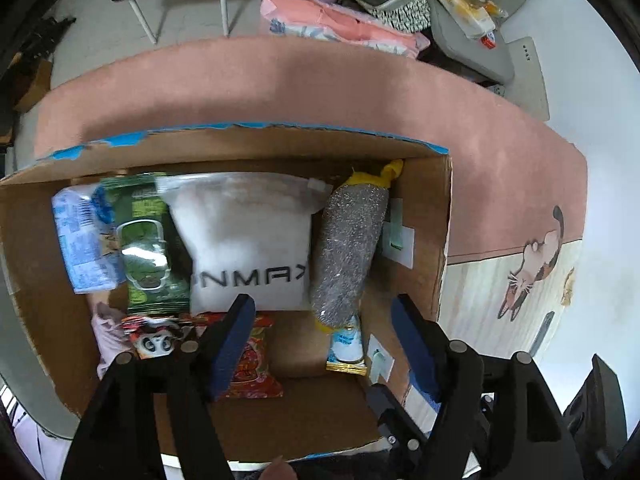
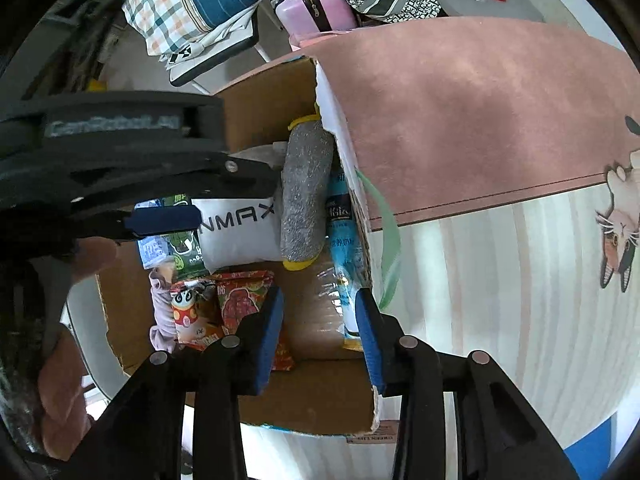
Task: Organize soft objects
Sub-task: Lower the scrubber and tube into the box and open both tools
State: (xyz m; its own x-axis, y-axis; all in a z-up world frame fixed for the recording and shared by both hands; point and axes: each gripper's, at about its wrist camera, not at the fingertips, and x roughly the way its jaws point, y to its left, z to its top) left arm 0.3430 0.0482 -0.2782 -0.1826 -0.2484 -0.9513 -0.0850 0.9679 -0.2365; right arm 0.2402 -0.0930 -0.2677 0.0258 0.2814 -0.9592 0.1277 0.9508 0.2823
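Packed in a box on the desk: white bag at the far wall, silver roll by the right wall, snack packs nearer. Left gripper spread above, holding nothing. Right gripper spread over the near right corner, likewise holding nothing.

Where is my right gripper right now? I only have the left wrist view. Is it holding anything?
Observer: The right gripper is open and empty, over the near right corner of the cardboard box.
Operator: What is by its right finger?
Observer: A light blue packet, lying along the box's right wall beside the silver roll.
Operator: What is on the chair behind the box?
Observer: A plaid bag sits on it.
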